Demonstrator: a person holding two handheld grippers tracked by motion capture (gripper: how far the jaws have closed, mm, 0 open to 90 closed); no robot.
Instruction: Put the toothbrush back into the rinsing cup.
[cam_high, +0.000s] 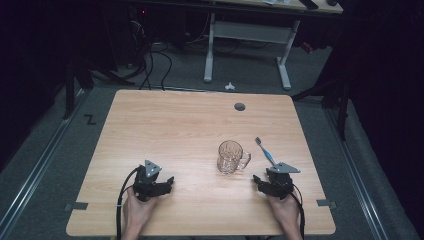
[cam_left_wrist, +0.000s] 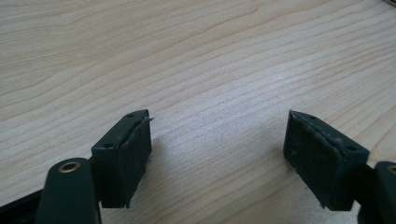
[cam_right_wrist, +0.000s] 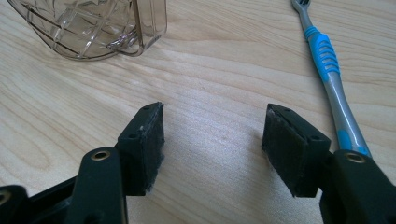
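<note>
Left tongs (cam_left_wrist: 217, 140) and right tongs (cam_right_wrist: 212, 135) both gape wide, holding nothing, low over a pale wood-grain tabletop (cam_high: 175, 125). Just beyond the right tongs stands a clear glass mug (cam_high: 231, 157), with a blue toothbrush (cam_right_wrist: 329, 74) lying beside it. The high view adds grey carpet and a dark room with another desk (cam_high: 250, 30).

1. A black Z-shaped mark (cam_high: 90, 119) is showing on the grey carpet floor (cam_high: 45, 150), just left of the light wooden table (cam_high: 165, 120).
2. No other lettering, label or brand is proving readable anywhere.
</note>
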